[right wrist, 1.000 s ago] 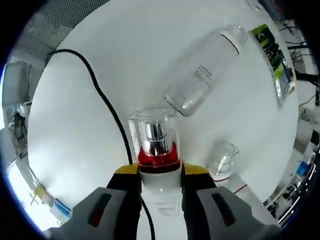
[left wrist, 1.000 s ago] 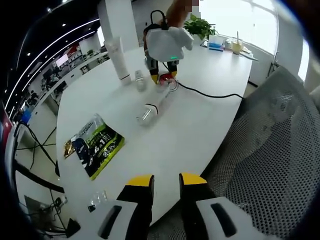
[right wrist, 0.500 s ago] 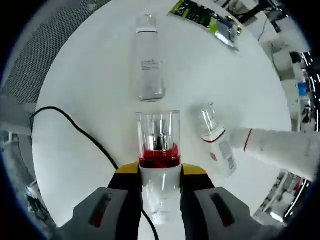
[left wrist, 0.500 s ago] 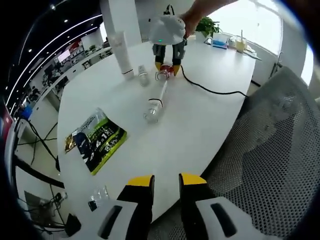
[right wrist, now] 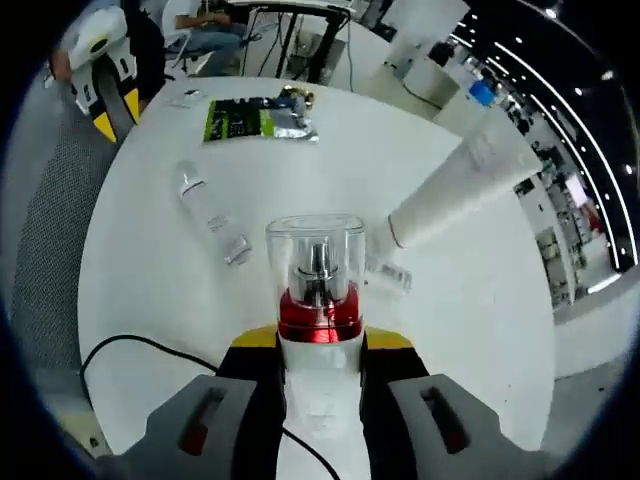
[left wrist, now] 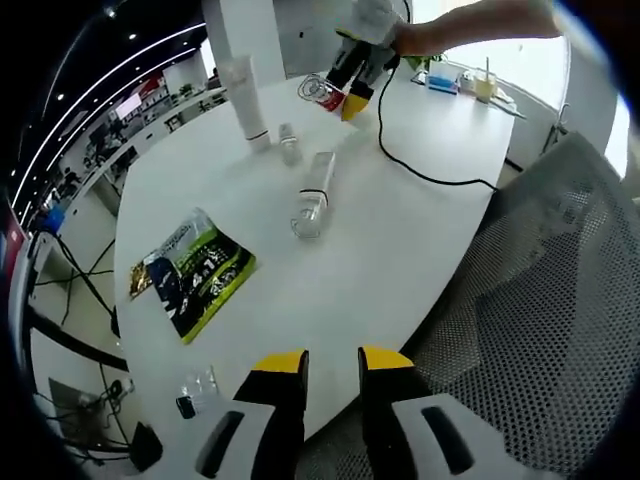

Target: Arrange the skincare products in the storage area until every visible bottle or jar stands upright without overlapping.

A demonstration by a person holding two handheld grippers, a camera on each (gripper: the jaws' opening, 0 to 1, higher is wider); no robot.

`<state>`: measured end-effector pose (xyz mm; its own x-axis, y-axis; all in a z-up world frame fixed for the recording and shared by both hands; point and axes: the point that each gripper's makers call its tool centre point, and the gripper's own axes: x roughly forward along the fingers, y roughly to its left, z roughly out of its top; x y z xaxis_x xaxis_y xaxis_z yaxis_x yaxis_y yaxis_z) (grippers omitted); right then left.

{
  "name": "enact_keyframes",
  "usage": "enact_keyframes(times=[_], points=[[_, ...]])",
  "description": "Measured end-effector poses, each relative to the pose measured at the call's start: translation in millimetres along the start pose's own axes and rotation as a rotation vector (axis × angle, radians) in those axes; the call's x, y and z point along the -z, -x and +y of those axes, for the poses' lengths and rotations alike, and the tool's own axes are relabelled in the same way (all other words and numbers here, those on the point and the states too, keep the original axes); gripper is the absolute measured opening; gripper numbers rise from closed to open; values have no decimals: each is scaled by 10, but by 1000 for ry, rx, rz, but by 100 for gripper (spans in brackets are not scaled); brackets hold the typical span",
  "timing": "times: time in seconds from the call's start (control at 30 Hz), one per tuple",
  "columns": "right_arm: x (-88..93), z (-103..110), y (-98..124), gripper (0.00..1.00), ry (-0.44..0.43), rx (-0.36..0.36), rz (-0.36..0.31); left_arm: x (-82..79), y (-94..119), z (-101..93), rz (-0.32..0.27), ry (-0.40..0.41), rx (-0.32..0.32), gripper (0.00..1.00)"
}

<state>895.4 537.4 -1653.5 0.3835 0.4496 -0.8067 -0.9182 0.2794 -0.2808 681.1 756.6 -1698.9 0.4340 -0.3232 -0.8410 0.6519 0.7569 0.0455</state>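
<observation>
Left hand-held gripper [left wrist: 331, 362]: jaws parted, nothing between the yellow tips, held off the near edge of the white counter [left wrist: 400, 250], beside a grey mesh chair [left wrist: 545, 300]. In the right gripper view it appears at far upper left [right wrist: 103, 45], beyond the counter edge.

Right hand-held gripper [right wrist: 320, 345]: jaws closed on the white body of the red-collared bottle [right wrist: 318, 300], its clear cap pointing away from the camera along the jaws. The left gripper view shows it from outside [left wrist: 352, 92]: raised above the far side of the counter, a person's hand behind it, the red-collared bottle [left wrist: 322, 92] pointing sideways towards the tall tube, long axis roughly level.

Clear bottle [left wrist: 313, 193]: lying flat mid-counter, long axis running from the near edge towards the far side, apart from the other items. Right gripper view: [right wrist: 211, 213], lying aslant left of the held bottle.

White tube [left wrist: 243, 103]: standing upright on its cap at the far left of the counter; [right wrist: 460, 183] in the right gripper view, leaning across the frame by lens roll.

Small bottle [left wrist: 289, 145]: upright just beside the tube; [right wrist: 385, 270], partly hidden behind the held bottle.

Green-and-black sachet [left wrist: 190, 275]: flat near the left edge; [right wrist: 258, 118].

Black cable [left wrist: 425, 172]: trailing across the counter's right side; [right wrist: 150, 345].
</observation>
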Motion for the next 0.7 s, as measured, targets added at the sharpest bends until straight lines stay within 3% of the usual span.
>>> enact_keyframes(times=[0.13, 0.4, 0.7], points=[[-43, -35, 226, 24, -155, 79, -87, -8, 6, -20, -5, 6, 14, 20], [-389, -41, 791, 25, -442, 173, -353, 1, 3, -31, -5, 2, 22, 20], [-783, 77, 1327, 25, -619, 194, -608, -16, 10, -30, -8, 1, 18, 20]])
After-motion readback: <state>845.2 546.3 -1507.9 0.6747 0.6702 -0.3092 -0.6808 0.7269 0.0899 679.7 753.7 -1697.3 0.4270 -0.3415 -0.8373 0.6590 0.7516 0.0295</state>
